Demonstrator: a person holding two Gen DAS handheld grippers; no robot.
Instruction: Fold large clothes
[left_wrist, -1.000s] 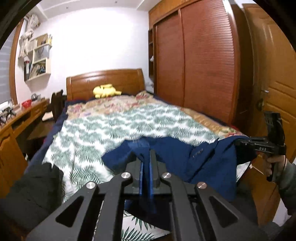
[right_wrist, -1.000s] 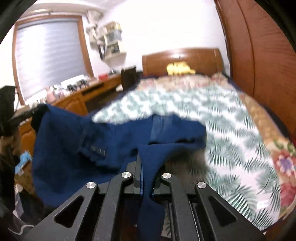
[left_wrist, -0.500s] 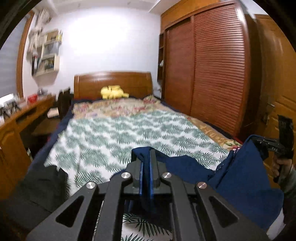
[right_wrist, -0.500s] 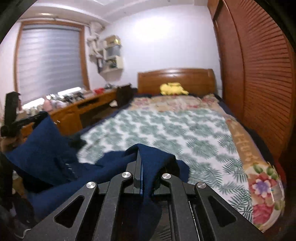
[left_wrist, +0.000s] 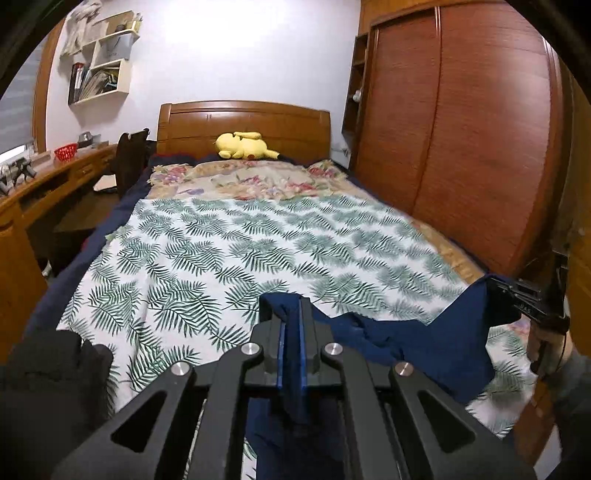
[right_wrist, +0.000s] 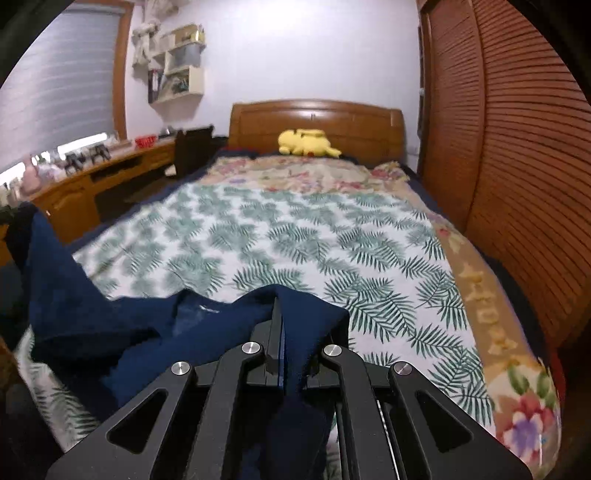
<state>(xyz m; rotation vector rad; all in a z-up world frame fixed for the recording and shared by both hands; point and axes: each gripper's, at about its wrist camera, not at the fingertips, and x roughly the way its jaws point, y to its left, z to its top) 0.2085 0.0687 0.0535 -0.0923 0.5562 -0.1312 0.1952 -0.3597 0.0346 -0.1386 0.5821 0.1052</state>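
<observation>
A large navy blue garment (left_wrist: 417, 339) hangs stretched between my two grippers above the foot of the bed. My left gripper (left_wrist: 291, 306) is shut on one edge of it. My right gripper (right_wrist: 282, 314) is shut on another edge of the garment (right_wrist: 110, 325), which sags toward the left in that view. The right gripper also shows in the left wrist view (left_wrist: 524, 306) at the far right, pinching the cloth. The left gripper's hold at the far left of the right wrist view is mostly hidden by cloth.
The bed has a fern-print cover (left_wrist: 258, 243) and a floral blanket (left_wrist: 251, 181). A yellow plush toy (left_wrist: 243, 146) lies by the wooden headboard (left_wrist: 243, 118). A wooden wardrobe (left_wrist: 461, 129) stands right, a desk (left_wrist: 44, 177) and chair left. A dark garment (left_wrist: 48, 376) lies at lower left.
Both grippers have lifted and pulled back toward the foot of the bed. The garment has come off the bed cover and now hangs between them, with much more of the bed showing.
</observation>
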